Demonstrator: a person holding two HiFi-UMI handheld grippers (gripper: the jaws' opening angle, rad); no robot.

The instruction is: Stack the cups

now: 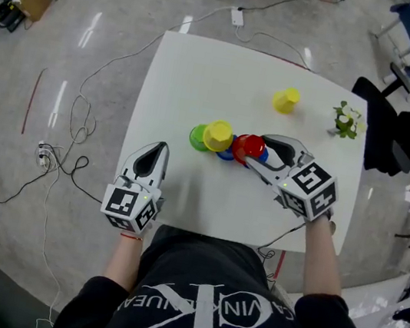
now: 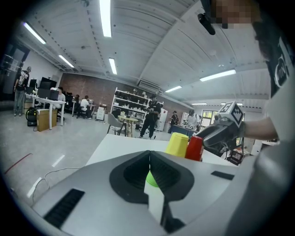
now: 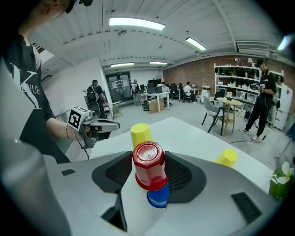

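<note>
At the centre of the white table [image 1: 206, 66] we see the cluster of cups. The red cup [image 3: 148, 165] stands upside down, base up, long axis upright, capping an inverted blue cup [image 3: 158, 197] whose rim shows below it. The right gripper [image 1: 255, 151] comes in from 4 o'clock, and its jaws stand fairly wide, one on each flank of the red cup; we read the pads as pressing on it, though the contact is hard to confirm. An embossed mark on the red base is too small to read.

At 9 o'clock of the red cup stands an inverted yellow cup [image 1: 218, 135], and just beyond it a green cup [image 1: 196, 138]. A second yellow cup [image 1: 286, 100] lies on its side at 1 o'clock, well apart. A small potted plant [image 1: 345, 119] sits at 2 o'clock near the table edge.

The left gripper [image 1: 163, 146] rests at 7 o'clock with its jaws together and nothing between them.

The shirt [image 1: 197, 306] carries large letters "CK" and, smaller, "CALVIN".
</note>
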